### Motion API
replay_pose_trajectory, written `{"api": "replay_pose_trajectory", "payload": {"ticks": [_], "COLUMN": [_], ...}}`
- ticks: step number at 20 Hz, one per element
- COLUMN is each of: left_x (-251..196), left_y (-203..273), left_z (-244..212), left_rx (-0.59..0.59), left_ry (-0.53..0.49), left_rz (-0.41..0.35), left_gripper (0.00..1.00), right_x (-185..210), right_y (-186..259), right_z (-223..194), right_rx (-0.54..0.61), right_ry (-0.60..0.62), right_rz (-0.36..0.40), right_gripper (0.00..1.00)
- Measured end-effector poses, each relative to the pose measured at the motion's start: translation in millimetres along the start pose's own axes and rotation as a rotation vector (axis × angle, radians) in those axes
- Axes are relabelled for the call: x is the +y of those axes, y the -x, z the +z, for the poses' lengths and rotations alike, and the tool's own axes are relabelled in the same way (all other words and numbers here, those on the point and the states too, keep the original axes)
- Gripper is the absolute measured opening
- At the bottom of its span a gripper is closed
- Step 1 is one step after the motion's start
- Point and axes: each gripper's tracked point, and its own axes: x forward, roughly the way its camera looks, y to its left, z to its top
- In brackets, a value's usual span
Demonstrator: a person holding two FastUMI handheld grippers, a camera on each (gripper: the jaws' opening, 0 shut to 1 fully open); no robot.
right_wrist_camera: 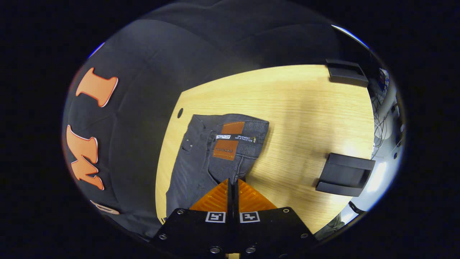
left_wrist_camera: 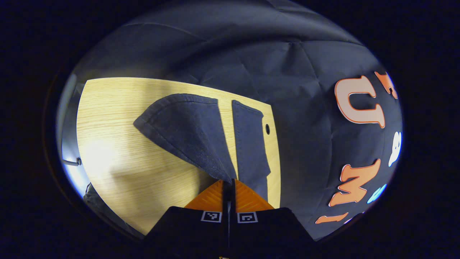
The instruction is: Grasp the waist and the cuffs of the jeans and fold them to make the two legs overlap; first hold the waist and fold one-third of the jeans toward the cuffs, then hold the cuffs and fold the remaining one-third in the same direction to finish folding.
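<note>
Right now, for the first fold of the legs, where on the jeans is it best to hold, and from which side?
Probably where they are held already: the jeans by the waist edge near the leather patch, with the right gripper coming from the open table side; the left gripper pinches the cuff end. Both edges are lifted and thin enough to pinch.
</note>
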Motion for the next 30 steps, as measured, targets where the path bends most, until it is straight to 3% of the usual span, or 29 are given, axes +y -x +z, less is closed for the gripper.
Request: {"api": "replay_pose_trajectory", "payload": {"ticks": [4,6,7,10,19,24,27,29,30], "left_x": [-38.2,-54.2,-60.5,-65.9,-167.8,-175.9,-169.8,-173.1,-177.5], "left_y": [7.3,5.4,0.7,-22.1,-142.6,-201.1,-232.1,-245.4,-250.5], "left_z": [10.7,12.3,12.9,21.0,37.3,37.6,41.6,47.2,54.5], "left_rx": [-0.012,0.001,0.011,0.05,0.103,0.171,0.212,0.214,0.194], "left_ry": [0.009,-0.004,-0.021,-0.141,-0.324,-0.421,-0.424,-0.45,-0.468], "left_rz": [-0.073,-0.066,-0.045,0.111,0.27,0.43,0.528,0.543,0.54], "left_gripper": [0.02,0.01,0.01,0.01,0.01,0.01,0.02,0.08,0.3], "right_x": [48.8,77.9,93.3,133.3,191.0,213.9,220.1,219.6,223.8], "right_y": [6.7,1.4,-2.6,-28.2,-107.8,-146.0,-175.6,-184.7,-182.0], "right_z": [10.2,15.6,17.2,19.8,32.0,43.9,44.7,43.2,46.5], "right_rx": [-0.012,-0.013,-0.008,0.012,0.042,0.043,0.063,0.091,0.095], "right_ry": [0.047,0.071,0.083,0.114,0.137,0.131,0.119,0.137,0.134], "right_rz": [0.07,0.101,0.113,0.138,0.091,0.05,0.008,-0.03,-0.04], "right_gripper": [0.0,0.0,0.0,0.0,0.0,0.0,0.0,0.0,0.01]}}
